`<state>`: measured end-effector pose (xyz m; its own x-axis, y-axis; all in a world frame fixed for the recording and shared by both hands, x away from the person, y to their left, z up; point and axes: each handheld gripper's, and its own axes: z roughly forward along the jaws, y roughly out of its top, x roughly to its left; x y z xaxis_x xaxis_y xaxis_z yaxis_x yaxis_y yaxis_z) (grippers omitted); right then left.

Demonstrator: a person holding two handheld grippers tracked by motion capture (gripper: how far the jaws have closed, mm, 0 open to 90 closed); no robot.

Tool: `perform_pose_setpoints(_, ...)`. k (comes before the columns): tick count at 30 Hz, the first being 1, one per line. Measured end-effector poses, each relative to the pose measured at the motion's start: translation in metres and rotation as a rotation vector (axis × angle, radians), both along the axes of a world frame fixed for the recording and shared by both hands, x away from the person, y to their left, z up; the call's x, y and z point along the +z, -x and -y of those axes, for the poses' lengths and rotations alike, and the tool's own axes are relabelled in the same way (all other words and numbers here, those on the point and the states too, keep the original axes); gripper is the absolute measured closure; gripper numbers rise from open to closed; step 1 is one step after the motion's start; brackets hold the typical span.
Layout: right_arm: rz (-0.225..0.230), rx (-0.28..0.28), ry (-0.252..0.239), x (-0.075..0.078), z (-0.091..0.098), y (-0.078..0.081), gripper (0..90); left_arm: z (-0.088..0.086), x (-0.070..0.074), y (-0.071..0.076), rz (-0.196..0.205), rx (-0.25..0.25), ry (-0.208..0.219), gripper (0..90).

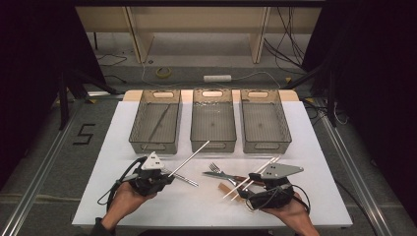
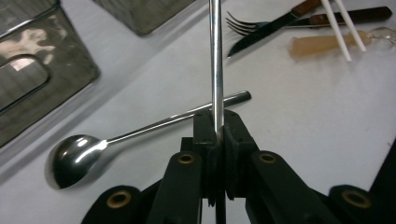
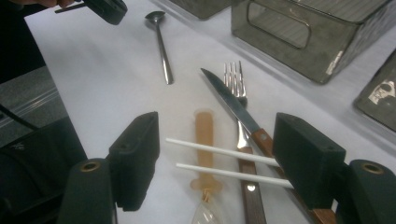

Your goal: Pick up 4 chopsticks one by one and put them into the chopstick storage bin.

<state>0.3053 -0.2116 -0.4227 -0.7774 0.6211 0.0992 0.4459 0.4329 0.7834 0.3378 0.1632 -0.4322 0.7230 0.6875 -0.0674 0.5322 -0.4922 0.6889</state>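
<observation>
My left gripper (image 1: pixel 168 176) (image 2: pixel 217 122) is shut on a thin metal chopstick (image 1: pixel 192 156) (image 2: pixel 215 56) that slants up and away toward the bins. Just beyond its jaws a metal spoon (image 2: pixel 79 154) (image 1: pixel 186 178) lies on the white table. My right gripper (image 1: pixel 253 185) (image 3: pixel 219 163) stands open around two white chopsticks (image 3: pixel 215 150) (image 1: pixel 248 179), which lie crosswise between the jaws; the left pad is clear of their ends. Under them lie a fork (image 3: pixel 235 77), a wooden-handled knife (image 3: pixel 229 102) and a translucent amber plastic spoon (image 3: pixel 205 135).
Three grey bins stand in a row at the back: left (image 1: pixel 153 145), middle (image 1: pixel 213 144), right (image 1: pixel 265 145). The left bin holds another metal chopstick (image 1: pixel 160 120). In the right gripper view the left gripper (image 3: pixel 105 9) shows at the top left. Table edges are near both hands.
</observation>
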Motion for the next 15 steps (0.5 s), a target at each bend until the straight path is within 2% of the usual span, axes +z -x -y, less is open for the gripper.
perform_pose_setpoints(8, 0.010, -0.042, -0.032, 0.000, 0.010, 0.004, 31.3, -0.013, 0.006, -0.014, 0.001, 0.088, 0.057, 85.1)
perform_pose_setpoints(15, 0.005, -0.076, -0.050, -0.002, 0.018, 0.006, 30.7, -0.021, 0.010, -0.026, 0.014, 0.134, 0.073, 85.2)
